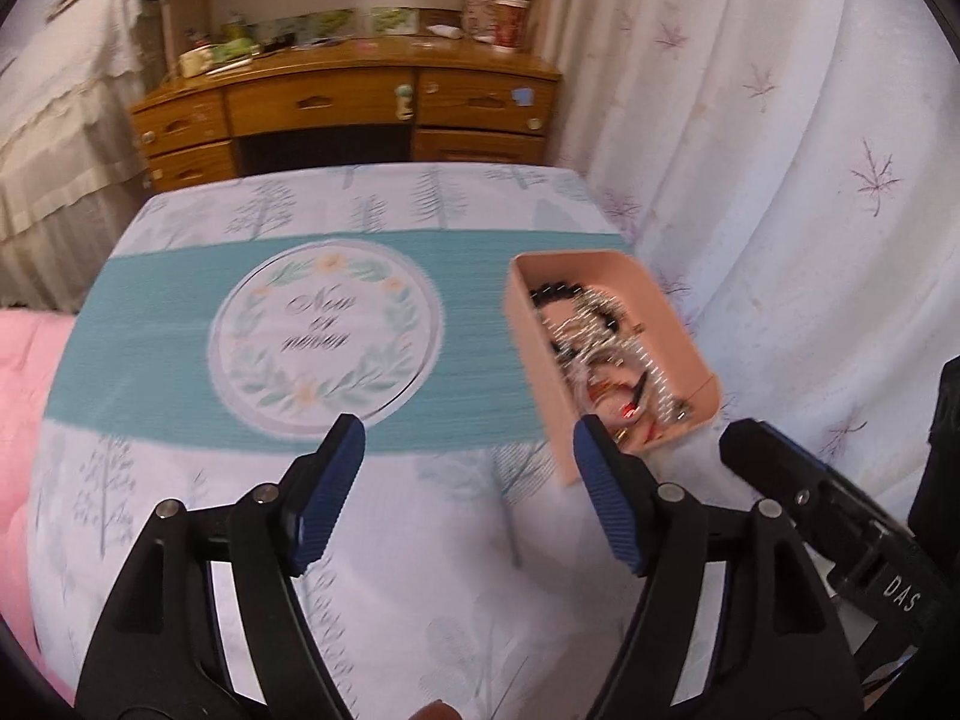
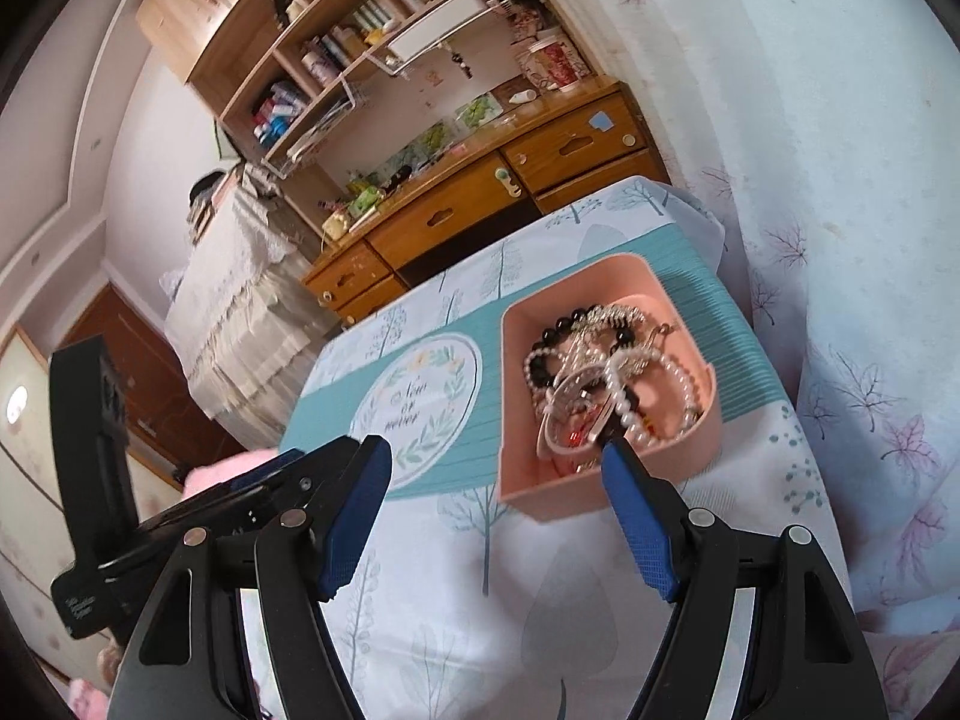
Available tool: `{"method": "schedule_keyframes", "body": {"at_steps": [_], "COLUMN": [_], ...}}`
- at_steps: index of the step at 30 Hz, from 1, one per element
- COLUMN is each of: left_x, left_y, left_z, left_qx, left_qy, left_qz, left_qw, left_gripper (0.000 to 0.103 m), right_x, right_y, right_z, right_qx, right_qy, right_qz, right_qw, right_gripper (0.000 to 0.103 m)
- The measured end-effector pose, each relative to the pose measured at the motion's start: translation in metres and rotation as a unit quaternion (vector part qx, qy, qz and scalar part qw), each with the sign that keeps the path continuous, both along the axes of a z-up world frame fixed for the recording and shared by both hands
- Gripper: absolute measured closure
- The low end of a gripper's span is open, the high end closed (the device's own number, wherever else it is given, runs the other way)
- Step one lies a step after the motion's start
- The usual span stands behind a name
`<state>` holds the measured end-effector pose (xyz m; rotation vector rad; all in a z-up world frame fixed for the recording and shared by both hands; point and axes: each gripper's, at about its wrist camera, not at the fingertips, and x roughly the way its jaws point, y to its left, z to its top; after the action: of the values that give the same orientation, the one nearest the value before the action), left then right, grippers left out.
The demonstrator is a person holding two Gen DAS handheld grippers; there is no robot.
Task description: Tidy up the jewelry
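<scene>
A pink box (image 1: 528, 324) sits on the table's right side, holding a tangle of jewelry (image 1: 600, 348): black beads, silver chains, pearls. It also shows in the right wrist view (image 2: 522, 480), with the jewelry (image 2: 606, 378) piled inside. My left gripper (image 1: 468, 450) is open and empty, just before the box's near left corner. My right gripper (image 2: 495, 468) is open and empty, its right fingertip (image 2: 618, 468) over the box's near edge. The right gripper's body (image 1: 840, 516) shows at the right of the left wrist view.
The table carries a white tree-print cloth (image 1: 420, 570) with a teal band and a round wreath emblem (image 1: 324, 336). A wooden desk with drawers (image 1: 342, 114) stands beyond the far edge. White curtains (image 1: 780, 180) hang right. Pink fabric (image 1: 24, 420) lies left.
</scene>
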<state>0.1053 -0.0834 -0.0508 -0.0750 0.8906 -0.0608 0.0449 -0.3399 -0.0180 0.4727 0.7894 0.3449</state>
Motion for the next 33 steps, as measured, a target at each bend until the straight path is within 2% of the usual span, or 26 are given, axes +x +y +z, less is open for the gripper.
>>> {"method": "schedule_keyframes", "body": {"at_steps": [4,10,15,19,26,33], "left_x": [-0.028,-0.064,-0.085,-0.1,-0.118,-0.122], "left_y": [0.016,0.023,0.029,0.03,0.031,0.036], "left_z": [-0.007,-0.011,-0.005,0.003,0.016,0.014], "left_qx": [0.009,0.052,0.049,0.064,0.07,0.064], "left_qy": [0.001,-0.012,-0.022,-0.04,-0.063,-0.056], "left_qz": [0.029,0.041,0.056,0.078,0.093,0.098], "left_qw": [0.9995,0.9977,0.997,0.9941,0.9911,0.9915], "left_gripper": [0.028,0.023,0.022,0.022,0.022,0.022], "right_x": [-0.02,-0.059,-0.085,-0.104,-0.121,-0.122], "right_y": [0.022,0.055,0.078,0.089,0.094,0.093], "right_z": [0.0,0.01,0.024,0.037,0.048,0.048], "right_qx": [-0.038,-0.112,-0.161,-0.176,-0.171,-0.172], "right_qy": [-0.005,-0.028,-0.054,-0.07,-0.07,-0.07], "right_qz": [0.012,0.015,0.015,0.011,0.01,0.011], "right_qw": [0.999,0.993,0.985,0.982,0.983,0.983], "right_gripper": [0.029,0.029,0.029,0.029,0.029,0.029]}}
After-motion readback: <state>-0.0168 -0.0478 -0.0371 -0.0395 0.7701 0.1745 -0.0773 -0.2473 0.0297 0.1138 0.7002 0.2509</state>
